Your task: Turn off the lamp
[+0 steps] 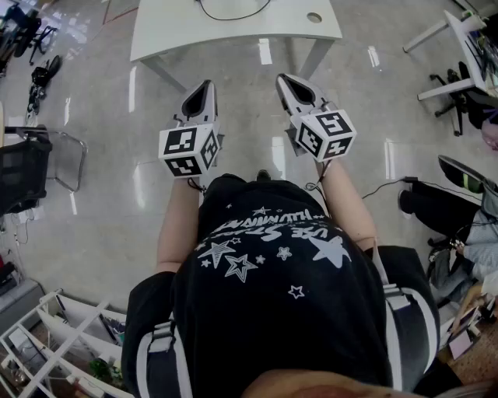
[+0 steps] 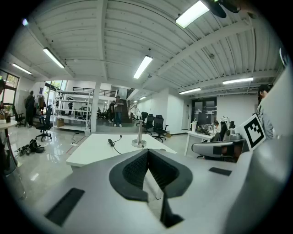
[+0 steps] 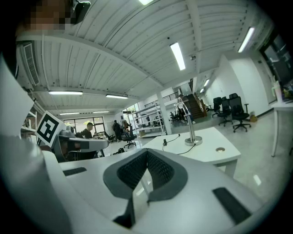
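The lamp [image 2: 139,133] is a thin metal pole on a round base, standing on a white table [image 1: 233,31] some way ahead of me. In the right gripper view the lamp [image 3: 189,130] sits right of centre. A black cord with an inline switch [image 2: 111,142] lies on the tabletop left of the base, and the same switch [image 3: 165,142] shows in the right gripper view. My left gripper [image 1: 204,87] and right gripper [image 1: 285,81] are held side by side over the floor, short of the table. Both are shut with nothing between the pads [image 2: 137,169].
A round cable hole [image 1: 313,17] marks the table's right corner. A black chair [image 1: 19,171] stands at the left, a white rack [image 1: 54,334] behind me at lower left. Another desk [image 1: 467,39] and a seated person's legs [image 1: 436,208] are at the right. Glossy floor lies between me and the table.
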A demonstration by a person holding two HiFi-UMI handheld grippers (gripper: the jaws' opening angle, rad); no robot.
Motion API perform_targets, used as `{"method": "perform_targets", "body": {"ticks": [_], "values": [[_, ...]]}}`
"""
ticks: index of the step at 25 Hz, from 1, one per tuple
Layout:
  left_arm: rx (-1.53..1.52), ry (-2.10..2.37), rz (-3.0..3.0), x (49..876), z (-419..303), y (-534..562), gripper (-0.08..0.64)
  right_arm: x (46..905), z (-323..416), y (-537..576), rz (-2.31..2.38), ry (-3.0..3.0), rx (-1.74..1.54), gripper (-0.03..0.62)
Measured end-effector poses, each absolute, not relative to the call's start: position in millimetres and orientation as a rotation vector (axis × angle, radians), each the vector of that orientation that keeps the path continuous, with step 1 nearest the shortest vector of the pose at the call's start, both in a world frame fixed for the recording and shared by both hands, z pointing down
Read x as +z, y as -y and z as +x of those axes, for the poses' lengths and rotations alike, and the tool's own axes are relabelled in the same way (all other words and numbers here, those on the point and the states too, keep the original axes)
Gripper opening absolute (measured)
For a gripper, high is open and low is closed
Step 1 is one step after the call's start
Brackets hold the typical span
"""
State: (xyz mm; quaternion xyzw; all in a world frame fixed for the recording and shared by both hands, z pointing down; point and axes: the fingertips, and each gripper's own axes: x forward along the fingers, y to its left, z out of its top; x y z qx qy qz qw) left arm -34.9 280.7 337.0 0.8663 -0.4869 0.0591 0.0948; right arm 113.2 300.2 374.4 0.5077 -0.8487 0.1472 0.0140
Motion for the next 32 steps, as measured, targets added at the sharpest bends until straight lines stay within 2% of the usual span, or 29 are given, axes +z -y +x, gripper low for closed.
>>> {"method": "perform_targets", "body": {"ticks": [12,24,32], "values": [[0.164,1.463,2.54,351.4,-43.2,-231.5,0.011,393.7,115.0,-254.0,1.574,2.633,0.525,0.005],[0.178,1.407,2.575,355.5,-60.5,-110.0,0.011,389.7,104.0,-147.6,1.631,2.566,0.498,0.005],[0.195,1.34,2.593,356.0,-83.8,-36.2,0.011,386.4,68.4,-69.8,1.653,2.537,0.517,0.005]]}}
